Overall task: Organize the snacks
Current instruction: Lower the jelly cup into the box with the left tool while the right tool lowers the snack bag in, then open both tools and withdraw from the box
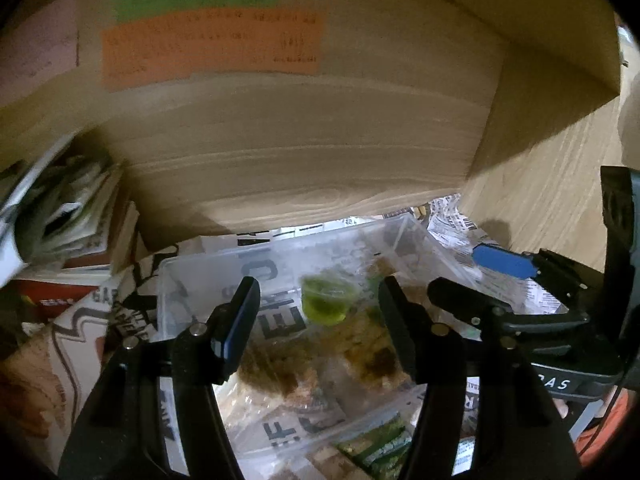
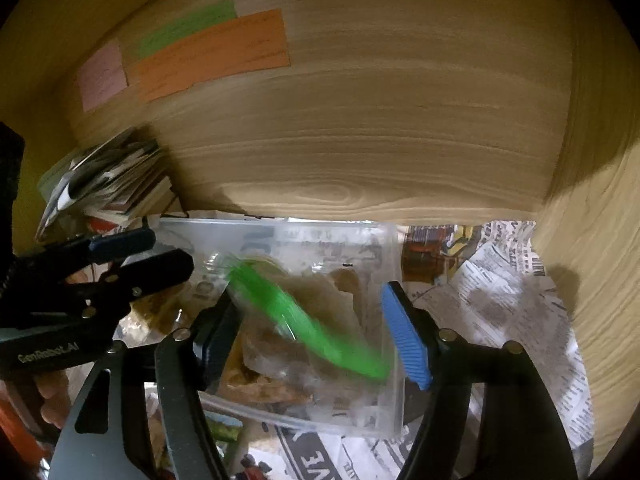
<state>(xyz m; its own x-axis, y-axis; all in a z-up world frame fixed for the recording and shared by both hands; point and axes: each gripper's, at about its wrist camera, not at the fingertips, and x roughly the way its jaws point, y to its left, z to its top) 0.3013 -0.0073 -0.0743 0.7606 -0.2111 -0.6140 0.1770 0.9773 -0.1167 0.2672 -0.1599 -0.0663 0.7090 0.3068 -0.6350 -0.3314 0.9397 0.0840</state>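
both grippers, left [image 1: 316, 316] and right [image 2: 308, 328], hang with fingers spread wide, gripping nothing, over the clear tub [image 2: 394, 320] of snacks [image 1: 372, 352]; wooden wall [image 2: 360, 120] close behind, newspaper [image 2: 500, 300] beside.

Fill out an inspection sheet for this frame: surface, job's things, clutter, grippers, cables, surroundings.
Surface: newspaper sheets line the shelf floor.
Job's things: clear plastic bin holds brown snacks and a green cup-like item; in the right wrist view a green item is motion-blurred above the bin, so its shape cannot be told.
Clutter: leaning stack of booklets at back left; a green snack packet in front of the bin.
Grippers: left gripper open, over the bin; right gripper open, over the bin, the green blur between its fingers.
Cables: nothing seen.
Surroundings: wood-grain back panel with green, orange and pink paper labels.
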